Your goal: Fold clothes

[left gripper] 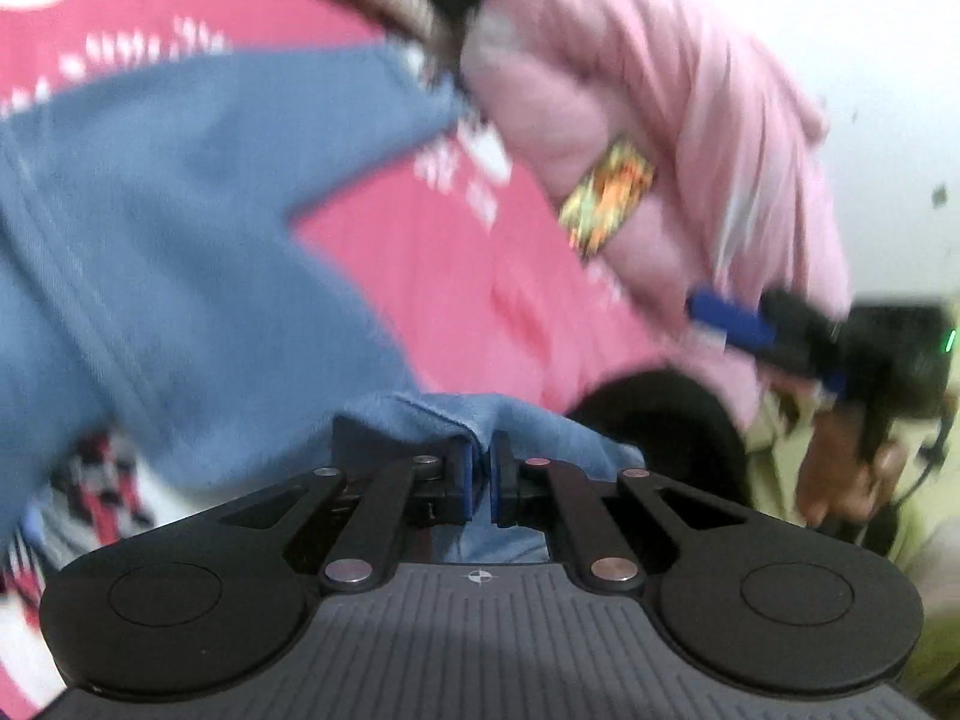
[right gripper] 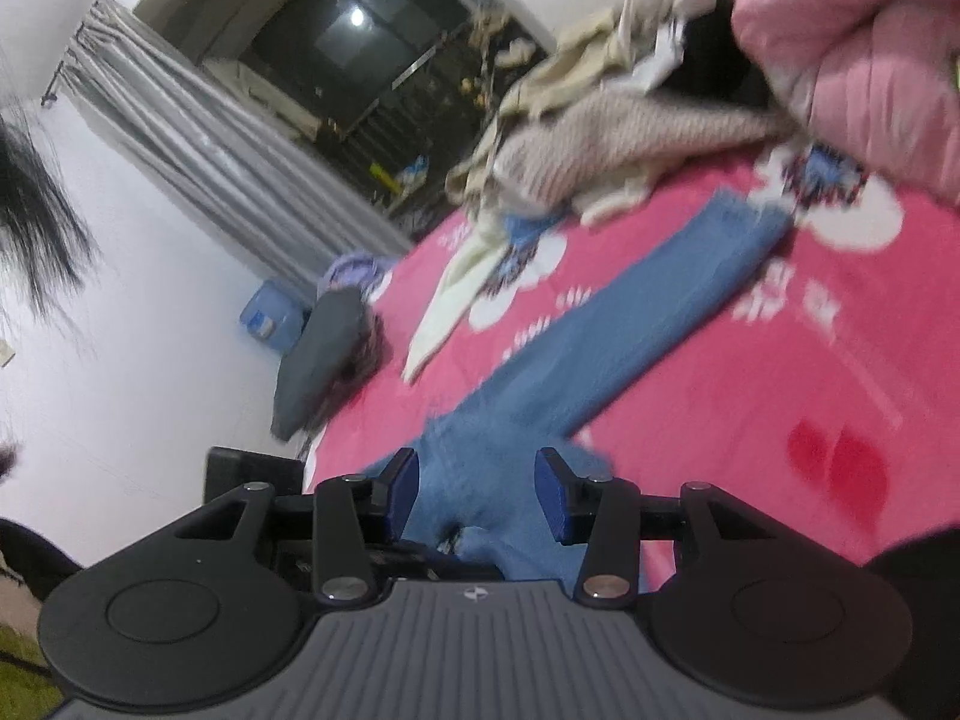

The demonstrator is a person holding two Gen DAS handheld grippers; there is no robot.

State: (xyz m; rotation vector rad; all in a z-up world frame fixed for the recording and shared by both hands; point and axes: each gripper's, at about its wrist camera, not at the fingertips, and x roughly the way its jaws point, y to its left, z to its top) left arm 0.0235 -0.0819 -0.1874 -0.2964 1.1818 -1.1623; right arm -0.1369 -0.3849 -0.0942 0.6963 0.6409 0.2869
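Observation:
A blue garment (left gripper: 168, 228) lies on a pink patterned bedspread (left gripper: 420, 252). My left gripper (left gripper: 480, 480) is shut on a fold of the blue cloth, which bunches between its blue pads. In the right wrist view the blue garment (right gripper: 630, 312) stretches away as a long strip across the bedspread (right gripper: 780, 390). My right gripper (right gripper: 477, 492) is open, its jaws standing either side of the near end of the blue cloth. The right gripper also shows in the left wrist view (left gripper: 732, 318), in front of a pink sleeve (left gripper: 690, 120).
A heap of beige and knitted clothes (right gripper: 600, 138) and a cream garment (right gripper: 456, 294) lie at the far side of the bed. A dark grey folded piece (right gripper: 318, 354) hangs at the bed's left edge. A curtain (right gripper: 198, 138) and a blue container (right gripper: 270, 315) stand beyond.

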